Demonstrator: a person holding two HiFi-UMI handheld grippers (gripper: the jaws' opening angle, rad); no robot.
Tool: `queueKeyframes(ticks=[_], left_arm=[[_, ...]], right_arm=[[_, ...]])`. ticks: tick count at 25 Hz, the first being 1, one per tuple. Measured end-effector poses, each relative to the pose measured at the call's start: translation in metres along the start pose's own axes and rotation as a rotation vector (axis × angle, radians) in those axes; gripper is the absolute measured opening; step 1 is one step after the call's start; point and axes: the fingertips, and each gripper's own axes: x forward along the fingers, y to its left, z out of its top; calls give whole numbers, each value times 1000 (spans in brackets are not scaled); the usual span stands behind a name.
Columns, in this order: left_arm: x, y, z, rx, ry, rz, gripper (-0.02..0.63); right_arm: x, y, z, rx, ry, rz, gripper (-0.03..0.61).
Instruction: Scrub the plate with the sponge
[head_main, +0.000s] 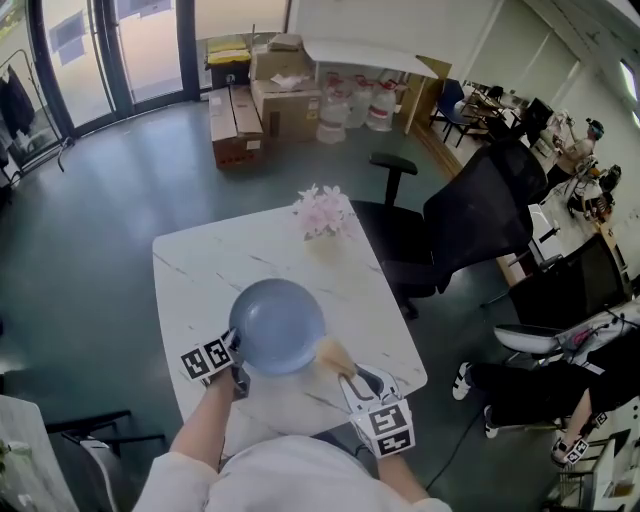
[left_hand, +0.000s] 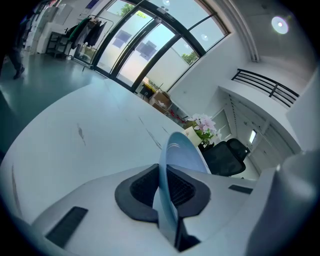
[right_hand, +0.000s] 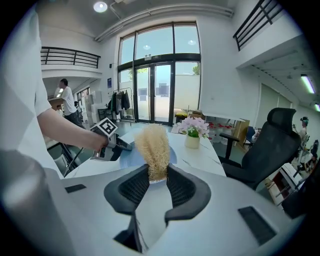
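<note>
- Here, the left gripper (left_hand: 162, 189) is clamped on the rim of the plate (head_main: 277, 325). Its jaws are almost together, with the thin blue edge pinched between the dark pads.
- The plate is held out over the near half of the white marble-patterned table (head_main: 200, 270). I cannot tell whether its far rim rests on the top.
- The right gripper (right_hand: 157, 181) is closed on the sponge (right_hand: 152, 142), a pale, straw-coloured fibrous pad that sticks out past the jaws. Its free end is at the plate's near right rim, but I cannot say for certain that it touches the surface.
- The plate looks stiff, smooth and probably slippery, and it would likely break if dropped. A rim pinch is the only hold a narrow claw gets on it, so the edge should sit deep in the pads and be held firmly.
- Scrubbing pressure far from the held rim would likely lever the plate round in the pads. I judge it safer to work near the gripped side, or to brace the far rim on the table.
- The sponge looks light, soft and springy, so it will bend under load. Holding it low near its base, as now, leaves plenty of fibre free for scrubbing.
- A pot of pink flowers (head_main: 322, 212) stands at the table's far end, well apart from the work.
</note>
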Motion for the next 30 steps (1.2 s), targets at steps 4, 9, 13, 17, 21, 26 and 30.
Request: queueKeyframes(ticks=[4,9,13,17,21,26,30], left_arm=[[5,6,-8,-6,26,26,43],[12,10,-15,2,49,49,43],[15,18,-22,11,72,79,43],[18,22,-24,11,75,101,43],[22,24,-25,20,80,113,43],[23,26,-22,60,73,125,44],[21,22,-20,59,75,99,122]], right_arm=[[-5,-2,-4,8,3,-18,120],[-7,-3,-12,21,21,-12,120],[-9,-2,-15,26,26,-15,120],[-10,-2,-18,33,21,-19,120],[-9,-1,-19,36,26,-12,120],[-4,2,-20,35,26,-1,120],[-2,4,-16,33,21,12,120]])
